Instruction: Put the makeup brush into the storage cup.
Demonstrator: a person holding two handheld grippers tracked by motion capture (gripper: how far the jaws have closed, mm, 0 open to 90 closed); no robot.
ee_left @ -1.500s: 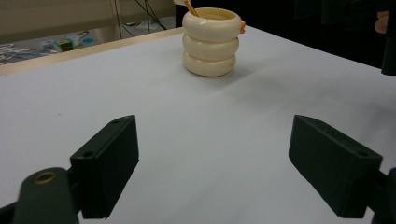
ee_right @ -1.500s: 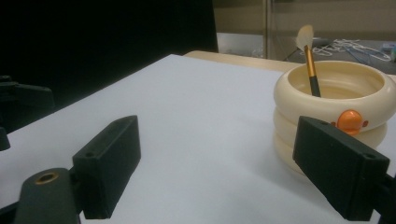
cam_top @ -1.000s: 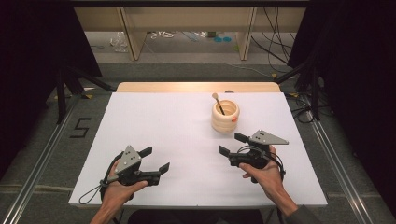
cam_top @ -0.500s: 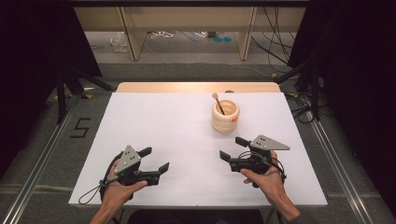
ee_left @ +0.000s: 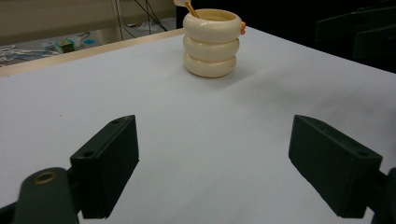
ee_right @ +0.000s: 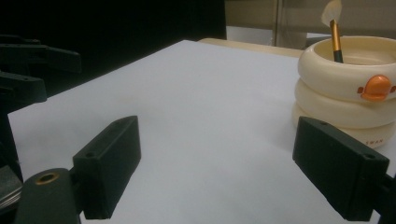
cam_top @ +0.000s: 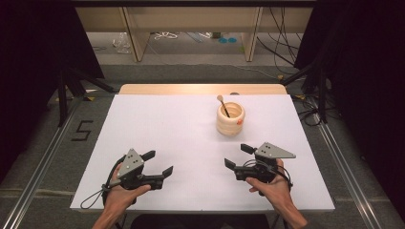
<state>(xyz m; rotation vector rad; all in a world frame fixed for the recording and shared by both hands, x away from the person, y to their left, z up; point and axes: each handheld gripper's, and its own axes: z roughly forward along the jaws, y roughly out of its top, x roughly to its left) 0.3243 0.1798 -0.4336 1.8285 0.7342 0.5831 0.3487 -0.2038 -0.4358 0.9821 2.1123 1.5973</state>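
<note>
The right gripper (cam_top: 240, 156) is sitting a little nearer the person than a second ago, drawing back from the cup (cam_top: 230, 119); the left gripper (cam_top: 158, 162) is staying where it was. One cream ringed cup is standing on the white table (cam_top: 157, 119), with one brush (cam_top: 223, 105) leaning inside it. Two grippers are resting near the table's front edge, well short of the cup, one in each hand, jaws pointing inward toward each other. Both are gaping wide open and gripping nothing. The cup is standing ahead of the right gripper, toward the far edge.
</note>
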